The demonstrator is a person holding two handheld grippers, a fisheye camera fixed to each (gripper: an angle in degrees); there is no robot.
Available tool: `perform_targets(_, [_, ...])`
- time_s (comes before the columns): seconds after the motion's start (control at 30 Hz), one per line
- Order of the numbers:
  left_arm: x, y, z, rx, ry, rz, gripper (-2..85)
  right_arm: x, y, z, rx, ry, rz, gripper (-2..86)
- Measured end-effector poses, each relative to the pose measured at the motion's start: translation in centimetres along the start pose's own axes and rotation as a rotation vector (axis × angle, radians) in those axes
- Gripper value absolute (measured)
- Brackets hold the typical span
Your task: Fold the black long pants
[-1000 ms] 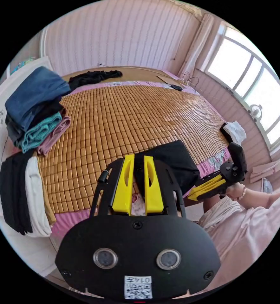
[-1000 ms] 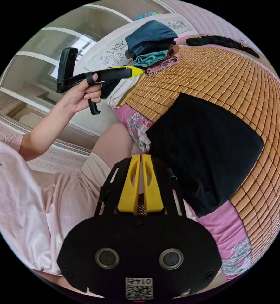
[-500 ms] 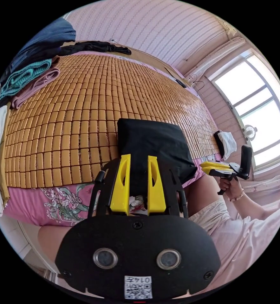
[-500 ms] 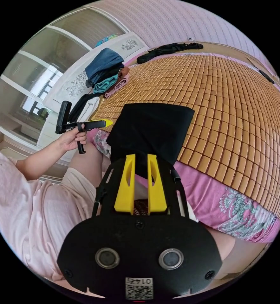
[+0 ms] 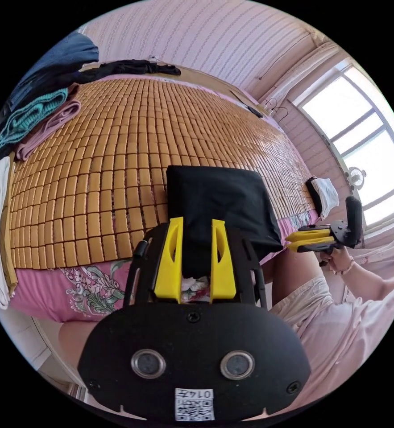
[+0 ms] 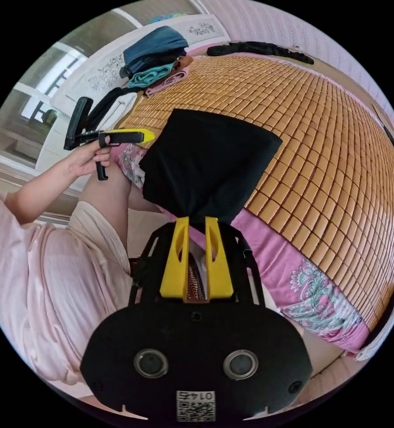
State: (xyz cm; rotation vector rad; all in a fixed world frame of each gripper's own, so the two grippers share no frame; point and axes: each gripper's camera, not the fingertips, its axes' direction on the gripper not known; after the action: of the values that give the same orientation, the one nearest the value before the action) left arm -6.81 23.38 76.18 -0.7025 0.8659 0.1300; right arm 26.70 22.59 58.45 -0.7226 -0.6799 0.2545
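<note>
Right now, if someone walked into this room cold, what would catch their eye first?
Probably the folded black pants, a dark block lying at the near edge of the golden bamboo mat that covers the bed. Next, the stack of folded clothes at the mat's far corner. The left gripper and right gripper both point at the pants, jaws apart and holding nothing.

The folded pants (image 5: 221,203) lie on the mat (image 5: 138,147) at the bed's near edge, partly overhanging the sheet (image 5: 94,285) below it. In the left gripper view, the left gripper (image 5: 196,223) sits just before the pants, and the right gripper (image 5: 295,240) is off to their right, apart from them. A stack of folded clothes (image 5: 36,111) lies at the mat's far left corner. A loose garment (image 5: 130,68) lies along the far edge, well apart from the pants.
</note>
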Motion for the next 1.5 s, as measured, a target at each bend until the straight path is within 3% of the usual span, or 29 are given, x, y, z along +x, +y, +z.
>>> perform_targets(0.07, [-0.4, -0.8, -0.3, 0.032, -0.017, 0.000, 13.0, 4.1, -0.5, -1.3, 0.175, -0.090, 0.152, 10.9])
perform_targets(0.23, [-1.9, -1.9, 1.9, -0.013, 0.028, -0.072, 13.6, 10.5, 0.2, 2.3, 0.324, -0.316, 0.425, 11.7])
perform_targets(0.43, [0.0, -1.2, 2.6, -0.055, 0.019, -0.008, 4.4, 9.2, -1.6, 3.9, 0.277, -0.299, 0.468, 5.9])
perform_targets(0.6, [-0.1, -0.6, 1.2, -0.035, 0.052, -0.055, 1.0, 7.3, -3.8, 1.5, 0.276, -0.382, 0.323, 3.2])
perform_targets(0.9, [5.3, 2.6, -2.2, 0.130, 0.244, -0.180, -0.3, 0.4, -6.6, -7.9, 0.284, -0.261, -0.044, 2.3])
perform_targets(1.2, [26.2, -2.1, -1.0, 0.229, 0.542, -0.054, 0.7, 10.6, 2.9, -22.2, 0.311, 0.014, 0.024, 3.0])
perform_targets(1.3, [38.7, -5.9, -0.6, 0.224, 0.747, 0.032, 3.6, 18.0, 8.4, -30.0, 0.298, 0.257, 0.198, 4.1])
perform_targets(1.37, [48.2, -8.6, 0.0, 0.170, 0.848, 0.143, 5.5, 26.4, 12.1, -34.5, 0.269, 0.455, 0.438, 6.5])
perform_targets(1.5, [54.1, -8.9, -0.3, 0.077, 0.858, 0.186, 5.0, 36.4, 18.8, -32.9, 0.298, 0.538, 0.799, 11.3])
